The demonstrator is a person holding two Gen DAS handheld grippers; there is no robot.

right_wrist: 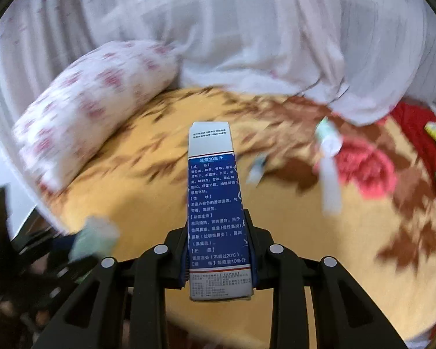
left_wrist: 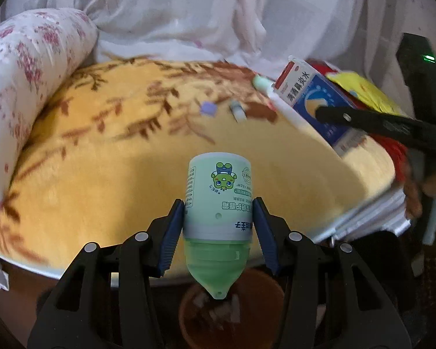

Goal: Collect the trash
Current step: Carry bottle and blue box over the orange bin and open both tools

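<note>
The left tool is pinching a green bottle upside down, nozzle hanging over a round brown bin below the bed edge. The right tool is clamping a blue and white box, which is sticking out over the yellow blanket. Farther on the blanket, a white tube, a small white stick and a purple scrap are lying near each other. A floral pillow is resting at the left, with a white curtain hanging behind.
</note>
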